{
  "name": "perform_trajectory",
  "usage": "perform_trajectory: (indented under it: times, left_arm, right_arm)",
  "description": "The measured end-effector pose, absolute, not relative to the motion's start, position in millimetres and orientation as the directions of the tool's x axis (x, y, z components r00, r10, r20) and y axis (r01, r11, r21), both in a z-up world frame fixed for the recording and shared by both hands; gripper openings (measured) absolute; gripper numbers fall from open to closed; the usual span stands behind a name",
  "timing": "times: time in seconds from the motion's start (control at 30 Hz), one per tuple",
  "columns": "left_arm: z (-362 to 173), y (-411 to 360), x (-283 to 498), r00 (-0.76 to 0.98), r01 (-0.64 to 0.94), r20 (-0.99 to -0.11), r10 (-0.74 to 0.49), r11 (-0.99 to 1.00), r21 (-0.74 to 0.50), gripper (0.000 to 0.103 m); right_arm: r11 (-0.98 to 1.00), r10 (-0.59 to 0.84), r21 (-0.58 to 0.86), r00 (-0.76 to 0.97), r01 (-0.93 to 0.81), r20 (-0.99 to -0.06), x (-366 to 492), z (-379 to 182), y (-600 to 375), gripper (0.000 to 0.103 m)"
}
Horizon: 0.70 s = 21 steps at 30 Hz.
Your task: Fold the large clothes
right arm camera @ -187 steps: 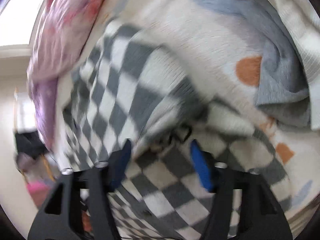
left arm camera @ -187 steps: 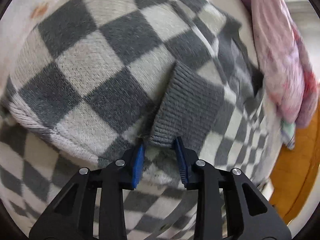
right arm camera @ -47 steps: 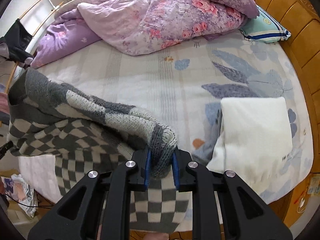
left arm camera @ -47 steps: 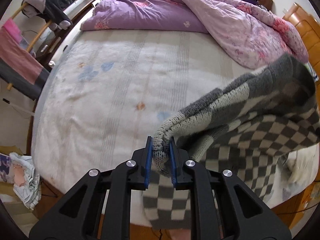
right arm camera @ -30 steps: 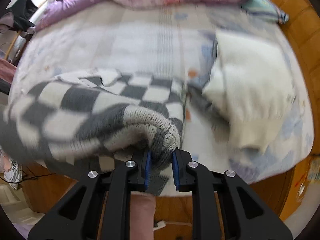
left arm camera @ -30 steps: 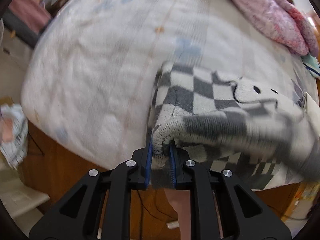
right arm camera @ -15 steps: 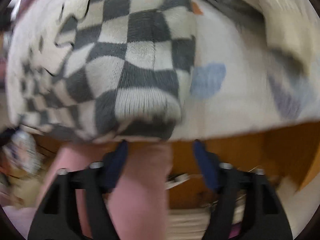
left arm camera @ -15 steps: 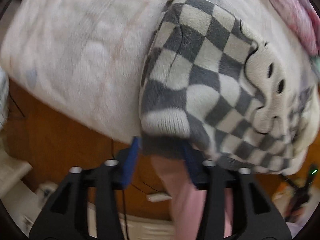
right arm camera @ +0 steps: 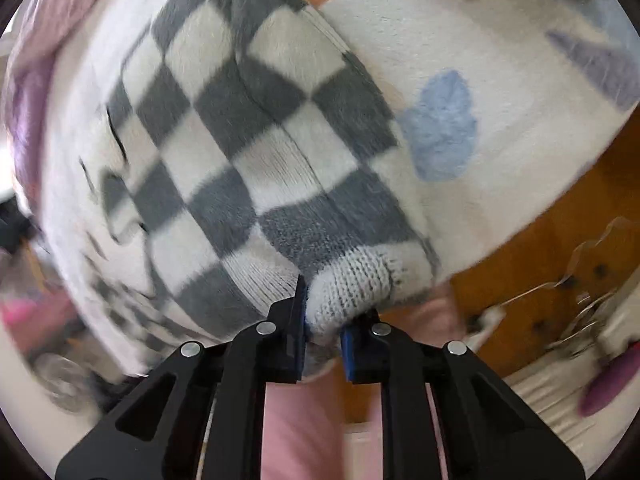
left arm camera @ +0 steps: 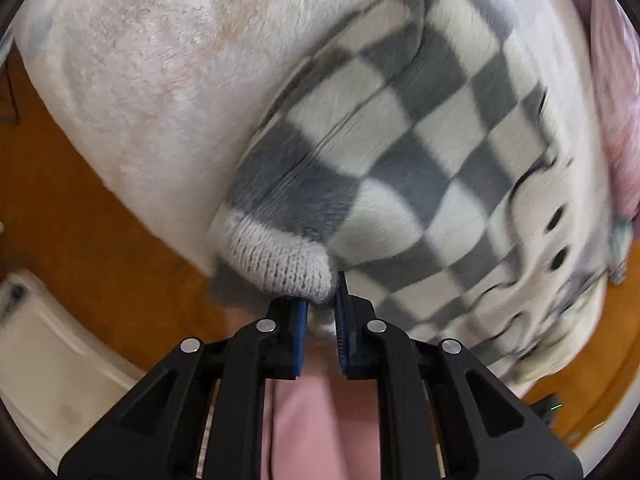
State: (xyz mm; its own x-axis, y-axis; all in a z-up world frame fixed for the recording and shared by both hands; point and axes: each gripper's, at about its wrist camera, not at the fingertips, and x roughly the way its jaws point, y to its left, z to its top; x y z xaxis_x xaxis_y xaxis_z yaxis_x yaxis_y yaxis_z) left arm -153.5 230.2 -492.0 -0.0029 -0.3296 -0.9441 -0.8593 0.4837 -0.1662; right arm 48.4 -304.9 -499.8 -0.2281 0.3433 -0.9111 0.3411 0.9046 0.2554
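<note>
A grey-and-white checkered knit sweater lies spread on the bed, reaching the near edge; it also shows in the right wrist view. A smiley-face pattern shows on its front. My left gripper is shut on the sweater's near left corner, a white ribbed edge, at the mattress edge. My right gripper is shut on the near right corner, a white ribbed edge.
The bed's white fleece sheet has blue and orange prints. The orange wooden bed frame runs below the mattress edge. A pink-purple quilt lies at the far side. Pink trouser legs stand under both grippers.
Both grippers were open half a second ago at the sweater's near edge. Now each has closed on a ribbed corner of the sweater lying on the bed.
</note>
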Motion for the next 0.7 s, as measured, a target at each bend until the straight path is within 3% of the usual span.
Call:
perform_trajectory:
  times: [0.1, 0.17, 0.23, 0.3, 0.33, 0.37, 0.53, 0.7]
  left_arm:
    - [-517.8, 234.0, -164.2, -0.079, -0.850, -0.939, -0.334, 0.515, -0.111, 0.012]
    - [-525.0, 242.1, -163.7, -0.091, -0.866, -0.919, -0.383, 0.485, -0.117, 0.017]
    - [-511.5, 243.6, -151.5, -0.124, -0.825, -0.915, -0.384, 0.553, -0.121, 0.028]
    - [-480.9, 243.7, -139.7, -0.135, -0.749, -0.935, -0.327, 0.652, -0.120, 0.046]
    - [-467.6, 244.1, -136.0, -0.139, -0.724, -0.943, -0.303, 0.681, -0.112, 0.062]
    - [-455.9, 245.2, -133.4, -0.135, -0.705, -0.949, -0.284, 0.700, -0.109, 0.068]
    - [-393.6, 263.0, -90.2, 0.003, -0.646, -0.973, -0.232, 0.742, -0.179, 0.071]
    - [-411.1, 290.0, -12.9, 0.084, -0.640, -0.974, -0.210, 0.738, -0.215, 0.072]
  right_arm:
    - [0.928, 0.260, 0.171, -0.244, 0.330, -0.934, 48.3, -516.0, -300.4, 0.013]
    - [0.918, 0.276, 0.149, -0.324, 0.367, -0.905, 53.4, -533.2, -297.9, 0.025]
    - [0.945, 0.202, 0.076, -0.381, 0.319, -0.902, 61.2, -529.1, -297.8, 0.064]
    - [0.960, 0.162, 0.072, -0.329, 0.271, -0.930, 69.9, -503.2, -303.4, 0.076]
    - [0.964, 0.160, 0.082, -0.303, 0.253, -0.940, 75.3, -485.4, -308.6, 0.078]
    - [0.964, 0.162, 0.090, -0.286, 0.250, -0.944, 79.7, -471.4, -313.9, 0.078]
    - [0.937, 0.267, 0.231, -0.112, 0.264, -0.957, 132.1, -418.1, -335.4, 0.080]
    - [0.934, 0.304, 0.290, -0.034, 0.209, -0.952, 193.1, -432.1, -326.3, 0.080]
